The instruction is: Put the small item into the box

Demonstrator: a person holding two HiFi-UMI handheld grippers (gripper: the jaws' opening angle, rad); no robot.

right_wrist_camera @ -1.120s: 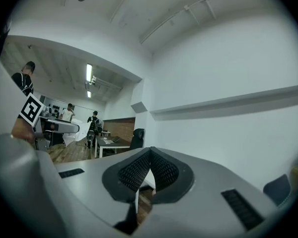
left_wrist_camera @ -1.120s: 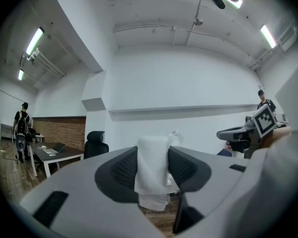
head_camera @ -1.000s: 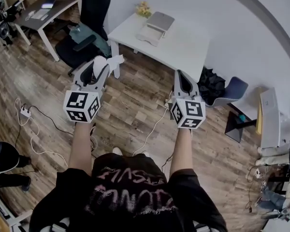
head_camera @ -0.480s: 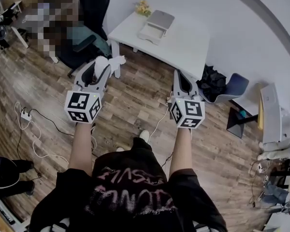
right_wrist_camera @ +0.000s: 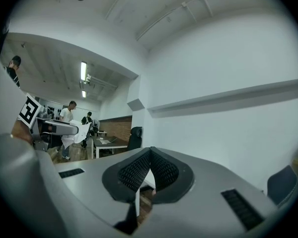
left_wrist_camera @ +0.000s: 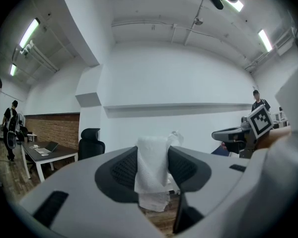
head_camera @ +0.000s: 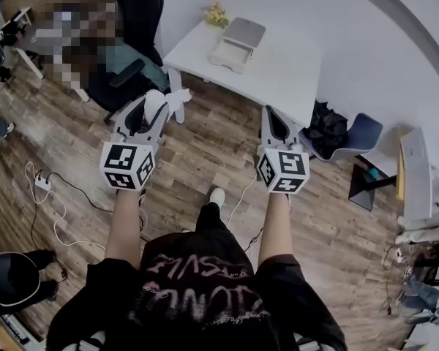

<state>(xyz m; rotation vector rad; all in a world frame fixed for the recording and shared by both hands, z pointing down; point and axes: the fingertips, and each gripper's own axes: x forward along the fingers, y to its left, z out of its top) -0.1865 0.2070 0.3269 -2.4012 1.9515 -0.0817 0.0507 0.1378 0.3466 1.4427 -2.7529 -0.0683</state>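
The left tongs (left_wrist_camera: pixel 153 168) pinch a tissue (left_wrist_camera: pixel 151 185) at its middle. It looks light, soft and crushable, so a gentle grip should do. The right tongs (right_wrist_camera: pixel 149 168) are pressed together, empty. The box (head_camera: pixel 238 39) sits ahead on the counter (head_camera: pixel 289 75), well apart.

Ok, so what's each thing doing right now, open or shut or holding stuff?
left gripper, shut on the white tissue.
right gripper, shut, empty.
white tissue, pinched upright between the left jaws.
box, on the white table, looks open, lid back.
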